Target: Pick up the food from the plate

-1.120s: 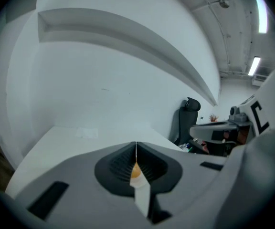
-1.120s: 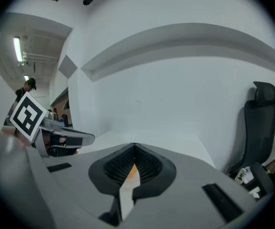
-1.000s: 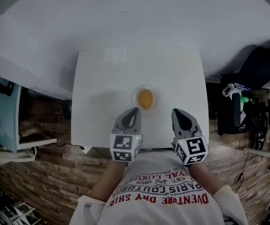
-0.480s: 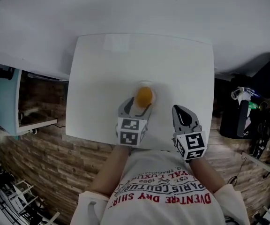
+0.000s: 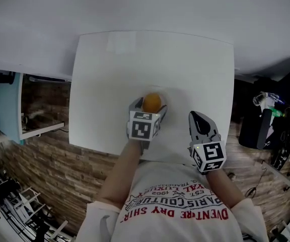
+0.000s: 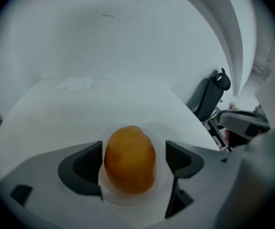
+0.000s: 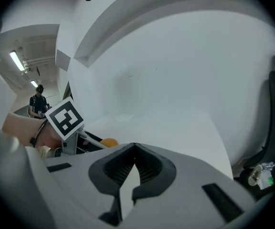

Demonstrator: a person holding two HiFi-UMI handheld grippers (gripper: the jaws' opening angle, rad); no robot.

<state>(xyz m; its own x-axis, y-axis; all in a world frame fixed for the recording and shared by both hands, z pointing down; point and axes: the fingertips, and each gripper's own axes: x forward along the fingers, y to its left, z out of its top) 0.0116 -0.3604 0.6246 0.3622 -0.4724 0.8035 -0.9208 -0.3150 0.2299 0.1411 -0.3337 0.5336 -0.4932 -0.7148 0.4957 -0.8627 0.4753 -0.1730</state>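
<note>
An orange, egg-shaped piece of food (image 5: pixel 152 102) (image 6: pixel 129 159) lies on a small translucent plate (image 5: pixel 164 103) (image 6: pixel 128 202) on the white table (image 5: pixel 135 59). My left gripper (image 5: pixel 149 106) (image 6: pixel 133 156) straddles the food. Its jaws are opening, and a dark pad stands on each side of the food with a thin gap showing. My right gripper (image 5: pixel 198 117) (image 7: pixel 132 149) hovers over the table's near edge to the right of the plate, shut and holding nothing. In the right gripper view, a sliver of the food (image 7: pixel 110 141) shows beside the left gripper's marker cube (image 7: pixel 65 118).
A pale paper patch (image 5: pixel 121 44) lies at the table's far side. A black chair and bags (image 5: pixel 266 130) stand to the right, and a teal shelf (image 5: pixel 4 105) to the left. The floor has a brick pattern. A person (image 7: pixel 38 99) stands far off.
My left gripper has moved forward from the table's near edge to the plate, and its jaws have opened round the food. The right gripper has hardly moved.
</note>
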